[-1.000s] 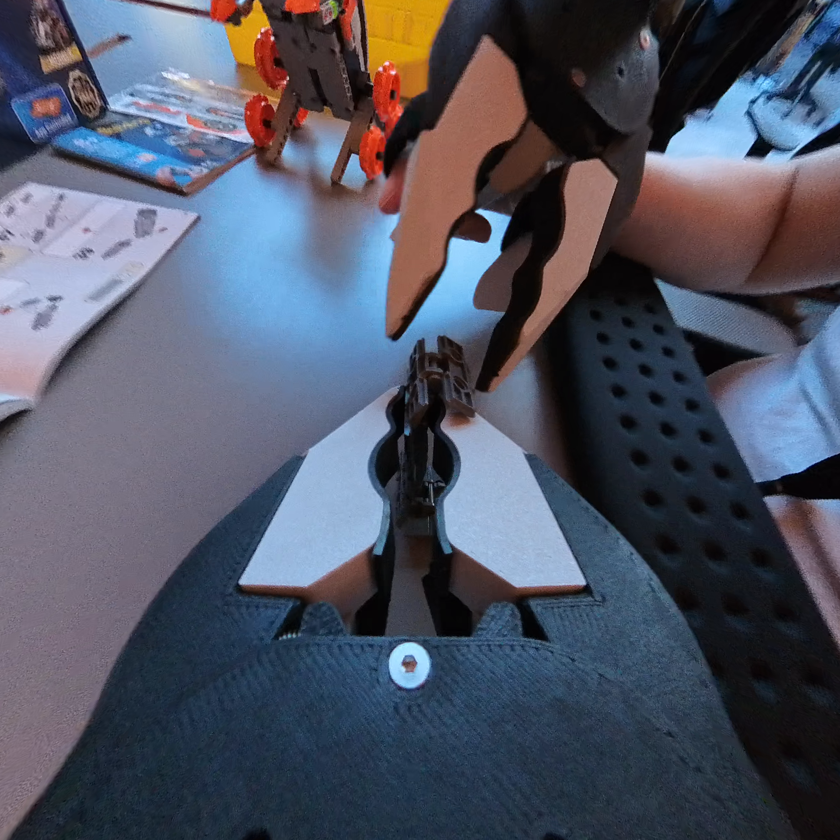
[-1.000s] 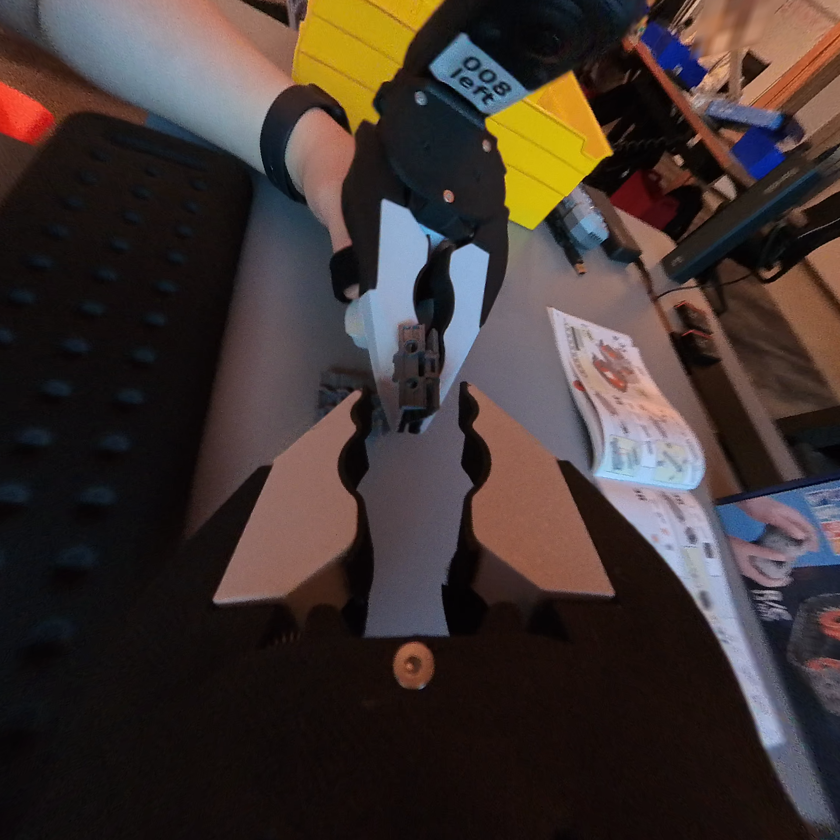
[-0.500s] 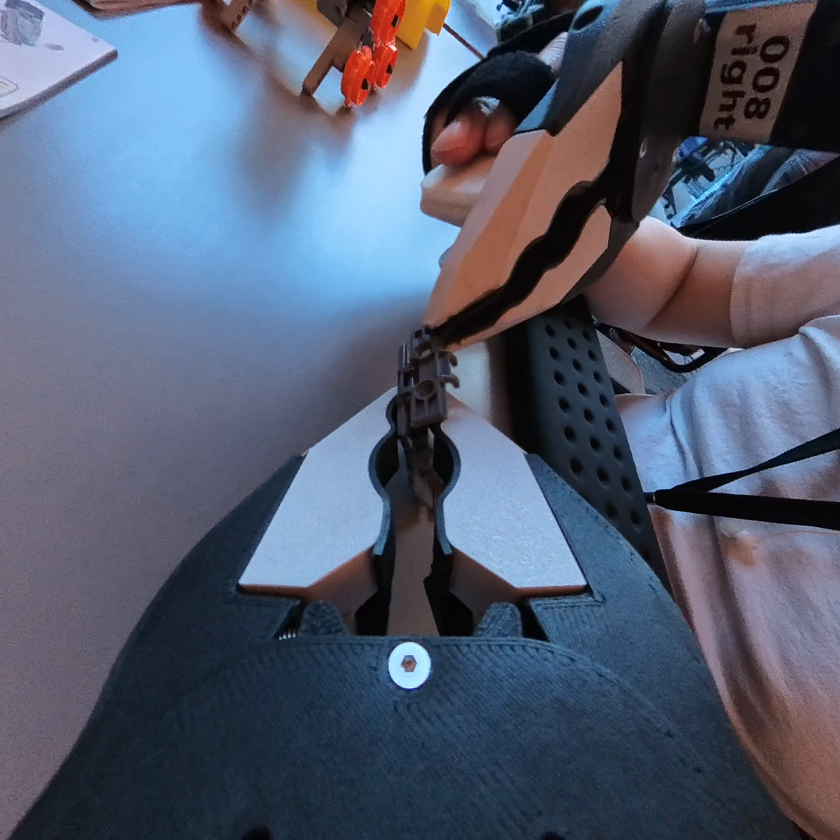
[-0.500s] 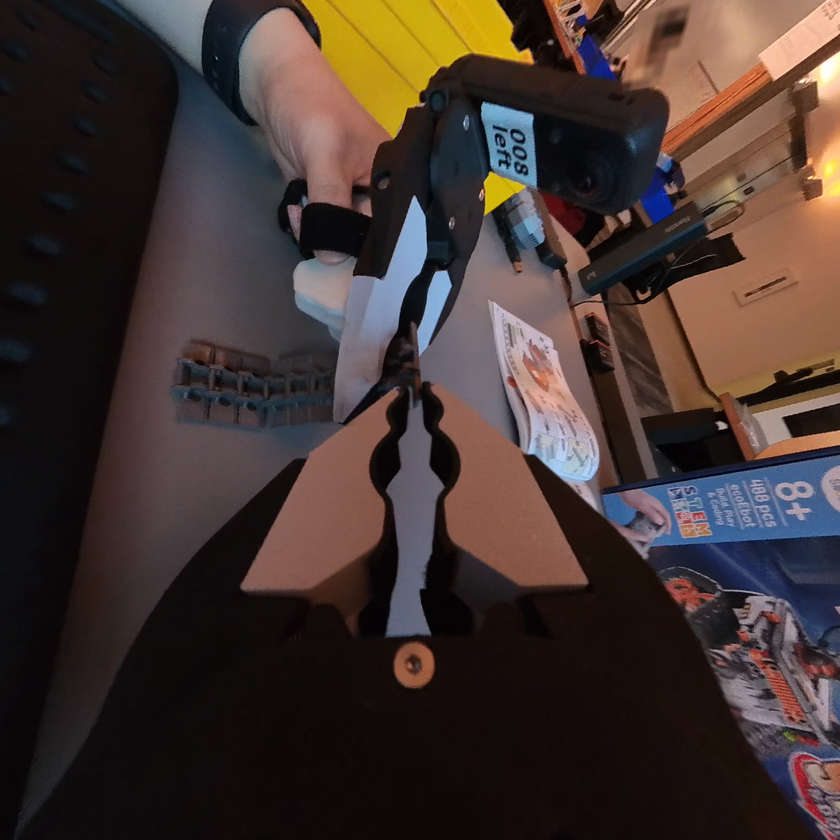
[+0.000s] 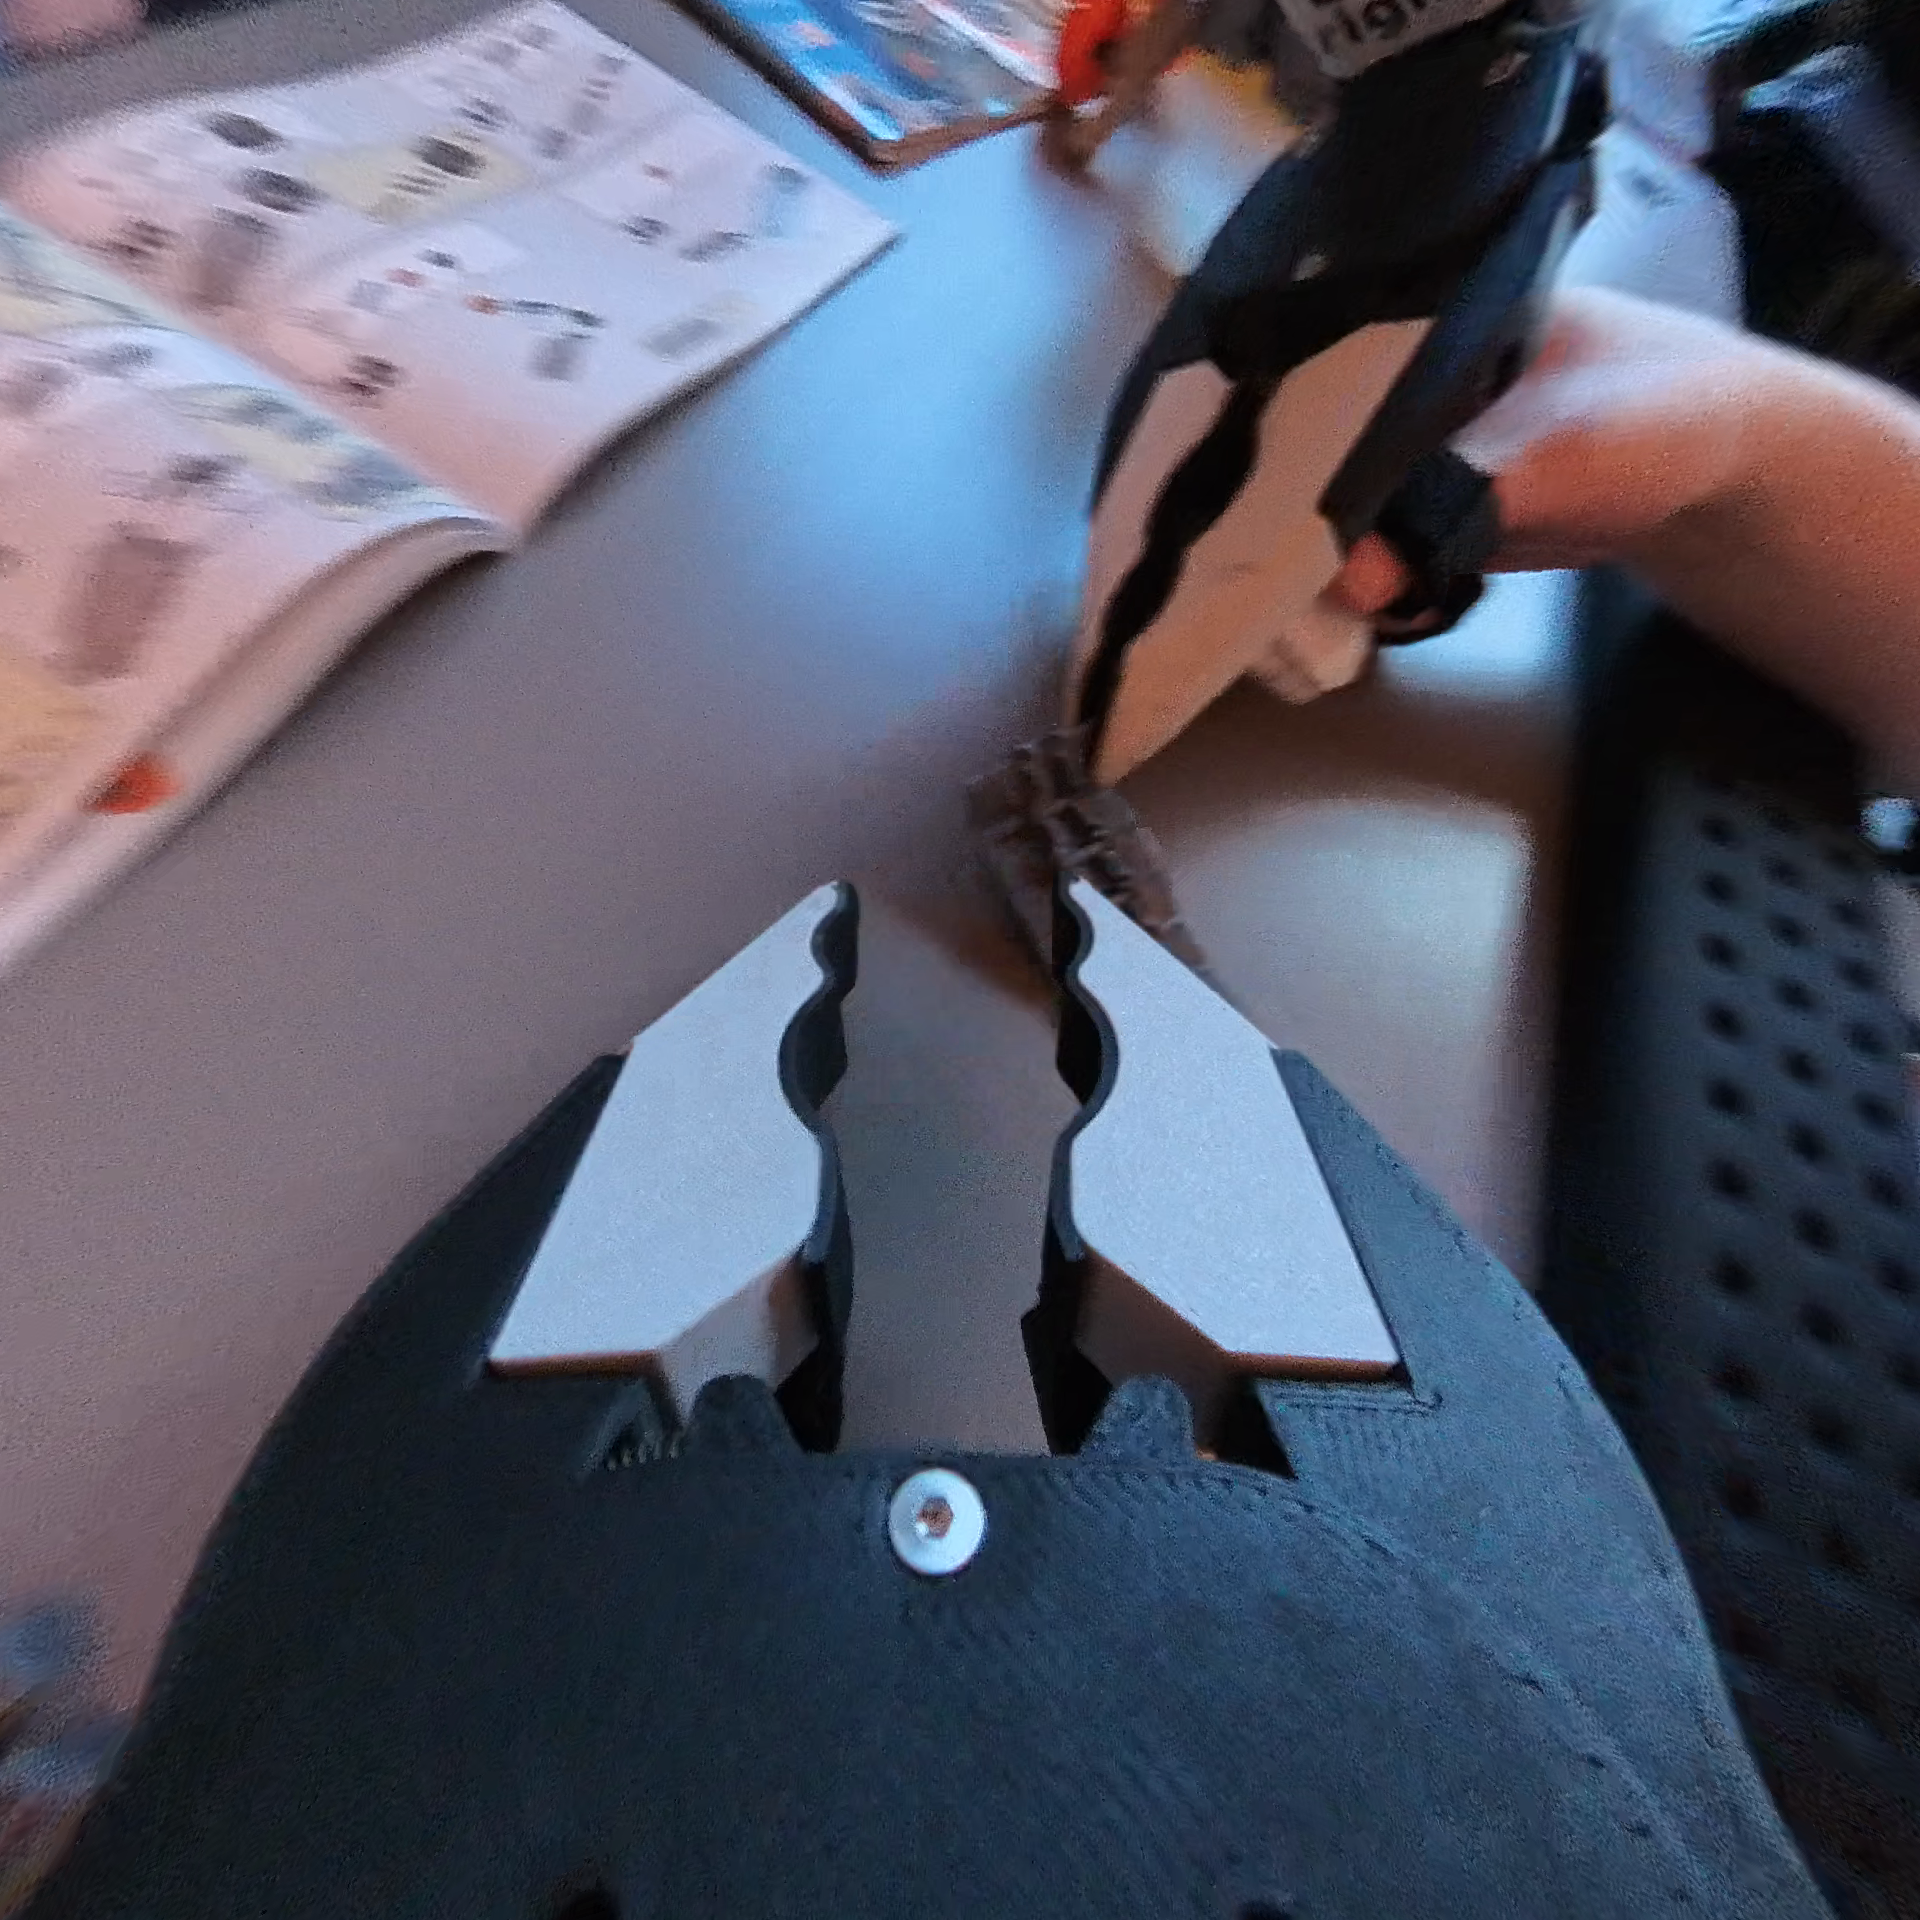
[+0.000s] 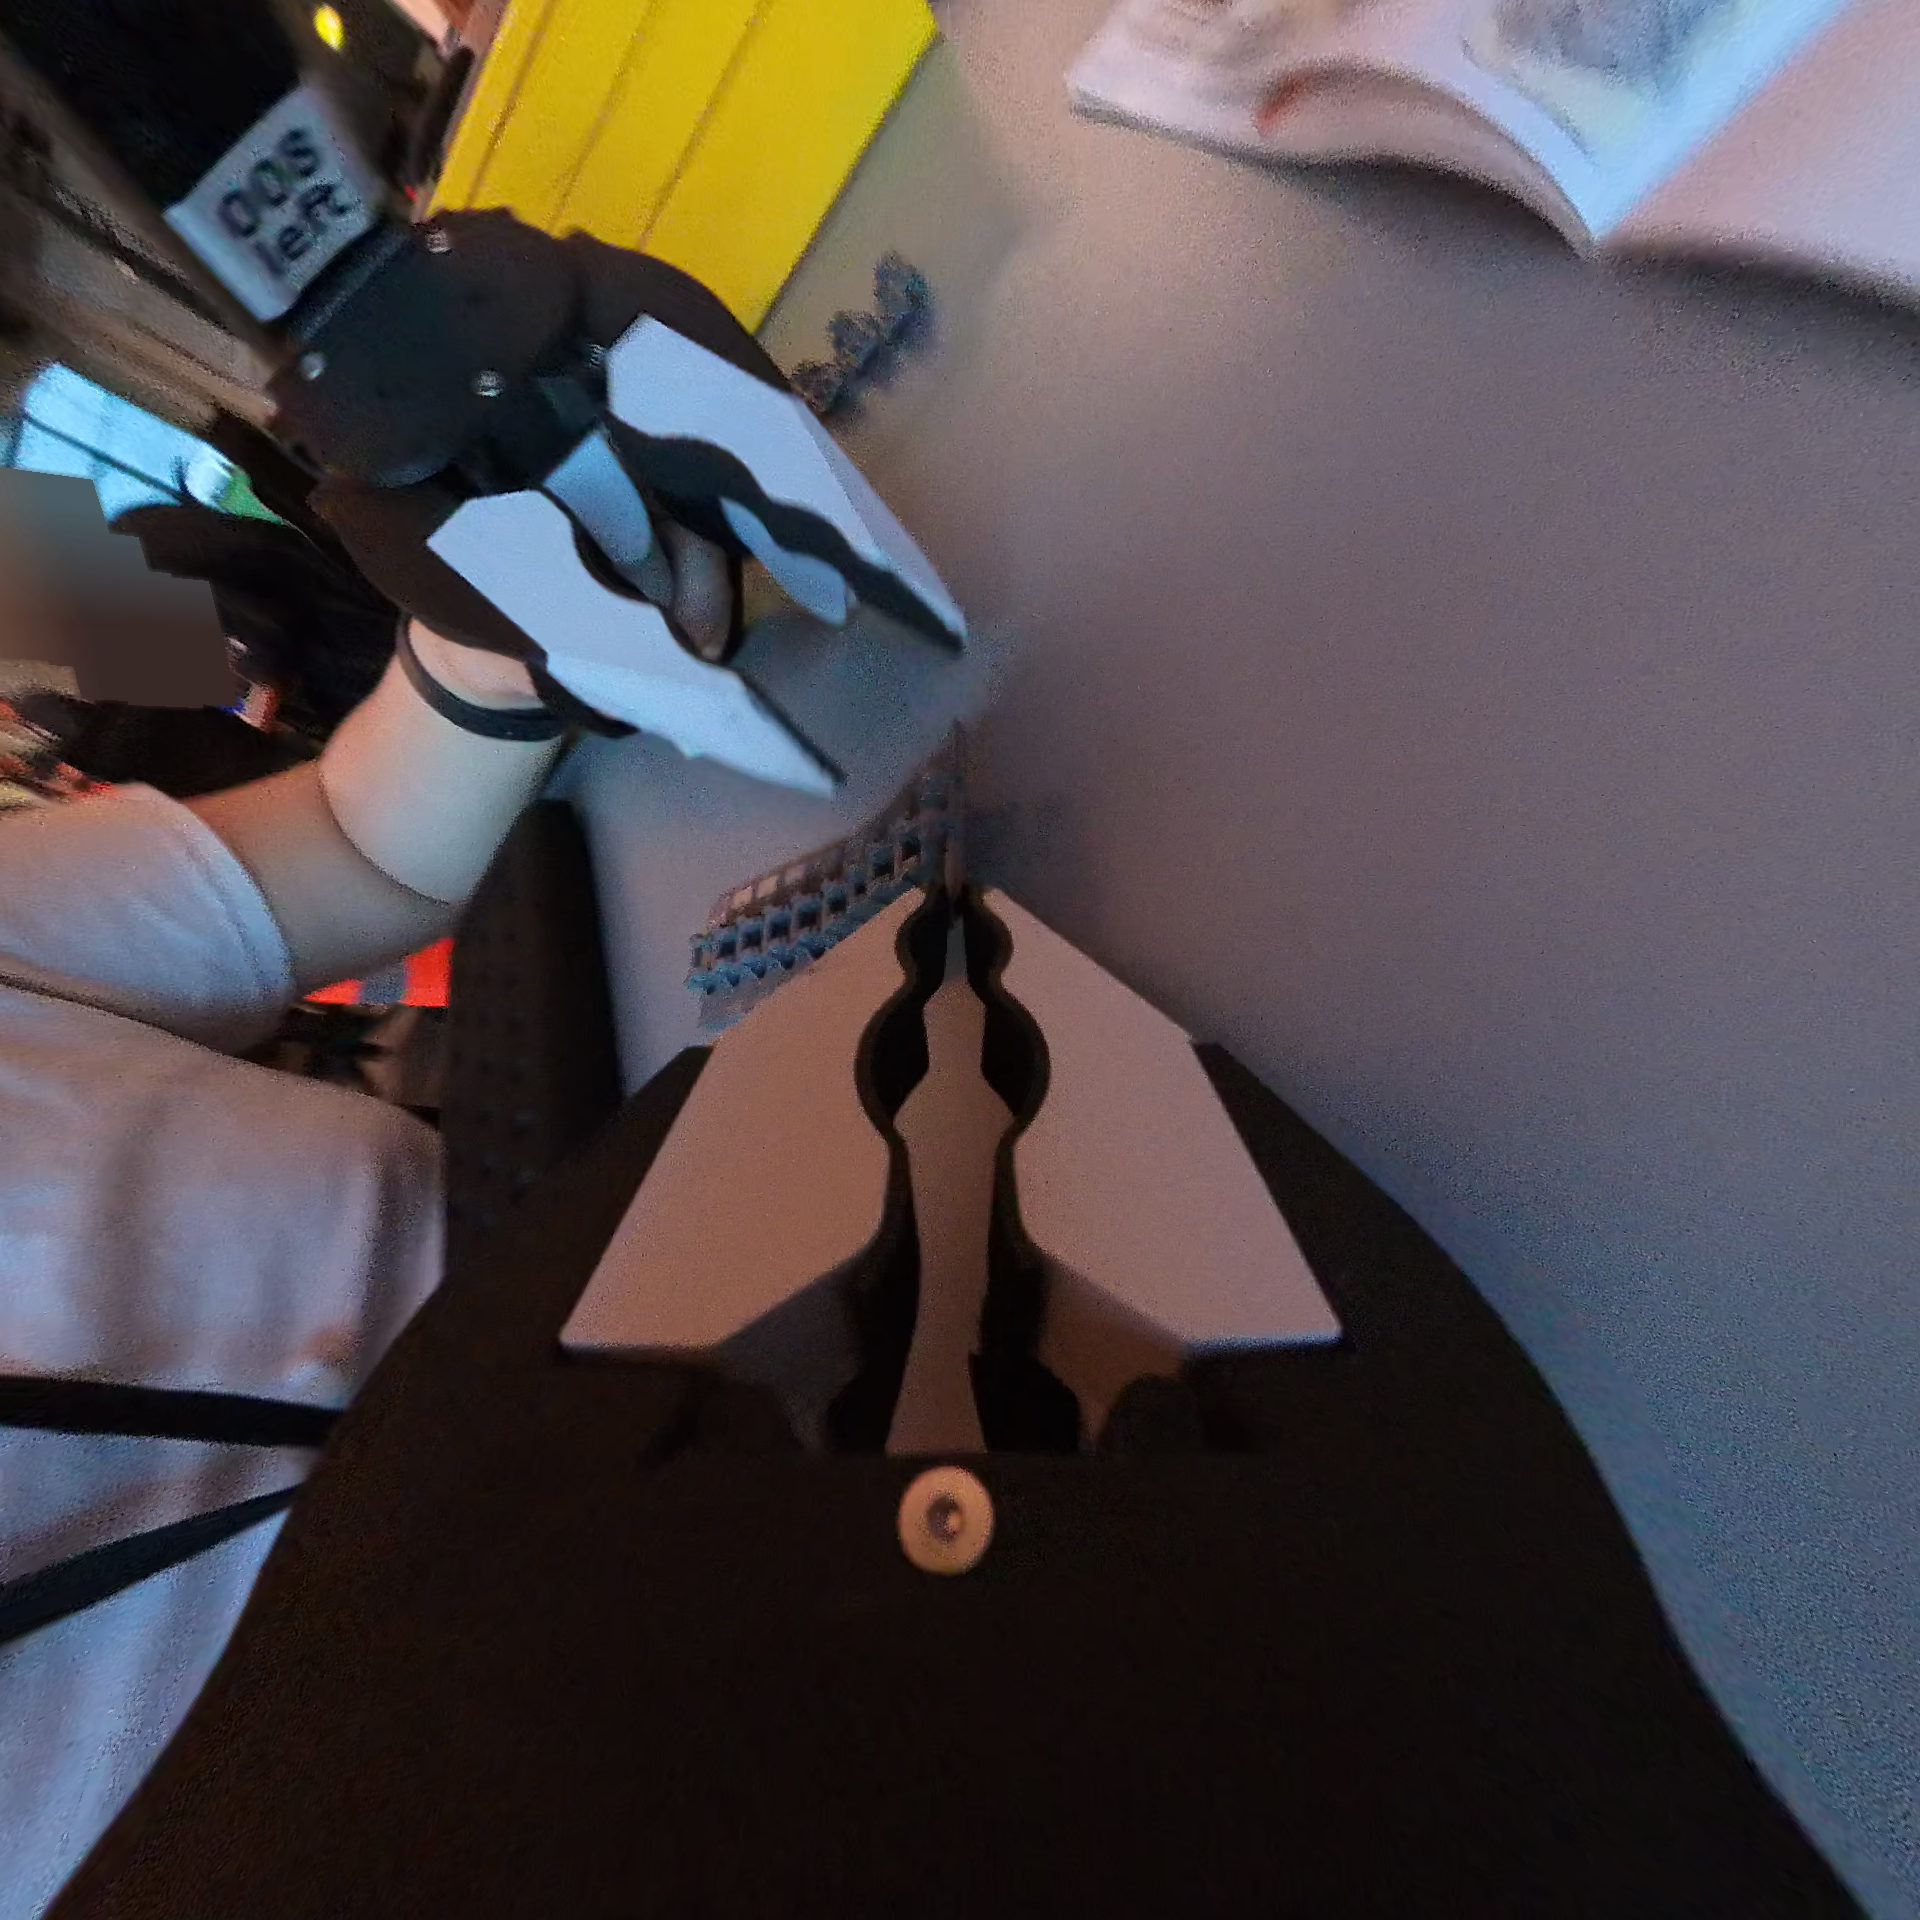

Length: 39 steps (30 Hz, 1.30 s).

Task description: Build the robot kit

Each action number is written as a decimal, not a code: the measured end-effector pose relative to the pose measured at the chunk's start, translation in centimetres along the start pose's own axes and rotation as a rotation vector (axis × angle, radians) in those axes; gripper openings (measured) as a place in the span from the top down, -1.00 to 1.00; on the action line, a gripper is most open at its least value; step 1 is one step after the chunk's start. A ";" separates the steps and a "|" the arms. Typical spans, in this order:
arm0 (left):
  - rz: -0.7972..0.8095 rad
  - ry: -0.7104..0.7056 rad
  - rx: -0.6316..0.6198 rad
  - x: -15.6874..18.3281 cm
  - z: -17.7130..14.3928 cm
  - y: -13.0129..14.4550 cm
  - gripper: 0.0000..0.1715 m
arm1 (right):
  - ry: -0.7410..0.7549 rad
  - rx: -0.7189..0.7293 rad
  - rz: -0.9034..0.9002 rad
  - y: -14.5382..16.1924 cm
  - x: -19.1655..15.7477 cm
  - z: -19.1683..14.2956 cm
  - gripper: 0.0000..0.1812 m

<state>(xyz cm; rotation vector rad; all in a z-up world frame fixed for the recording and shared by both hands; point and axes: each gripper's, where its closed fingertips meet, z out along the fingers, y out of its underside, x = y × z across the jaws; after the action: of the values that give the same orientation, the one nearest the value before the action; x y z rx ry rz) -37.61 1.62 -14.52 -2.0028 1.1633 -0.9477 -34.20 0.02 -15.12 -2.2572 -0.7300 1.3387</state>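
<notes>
Left wrist view shows the left gripper (image 5: 954, 904), black with pale flat fingers, low over the smooth grey-brown table (image 5: 520, 883). Its fingers stand well apart and nothing is between them. Just past its right fingertip lies a dark grey strip of small plastic track links (image 5: 1081, 842). The strip is blurry. It looks like it rests on the table, with one end lifted a bit.

Right gripper (image 5: 1091, 743) comes down from the top right in this view. A hand (image 5: 1455, 520) with a black strap holds it. Its fingers are almost closed, and the tips pinch the far end of the strip.

Right wrist view shows the right gripper (image 6: 948, 896) from behind, with only a thin gap between the tips. The end of the strip (image 6: 831, 904) sits right at the tips and the rest runs off to the left on the table. I can see the left gripper (image 6: 899, 707) up and to the left, fingers spread, close to the strip but not touching it.

An open booklet with white pages and small pictures (image 5: 312, 364) lies on the table, well away on the left. A bright yellow plastic bin (image 6: 675, 135) stands at the far side. Near it lies another short piece of grey links (image 6: 868, 332). A black board with rows of small holes (image 5: 1745, 1195) lies along the edge of the table near the person.
</notes>
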 end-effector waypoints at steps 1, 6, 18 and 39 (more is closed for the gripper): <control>0.016 -0.051 -0.002 -0.8 -0.4 0.0 0.58 | -0.035 0.005 0.047 -0.1 -0.2 -0.1 0.99; 0.052 -0.146 0.007 -2.0 -1.7 -0.7 0.61 | 0.149 0.062 -0.003 -0.8 2.0 -2.2 0.84; 0.071 -0.196 0.036 -2.7 -3.4 -1.6 0.67 | 0.150 -0.116 -0.746 0.3 -0.1 -1.5 0.64; -0.039 -0.419 0.404 -7.1 -12.6 -6.7 0.68 | -0.150 0.063 -0.961 -1.1 -15.7 11.7 0.71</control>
<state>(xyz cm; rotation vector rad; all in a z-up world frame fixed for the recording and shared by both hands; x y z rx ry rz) -47.52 8.74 -4.20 -1.7811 0.6462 -0.6695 -51.15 -7.99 -9.23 -1.3957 -1.5255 0.9953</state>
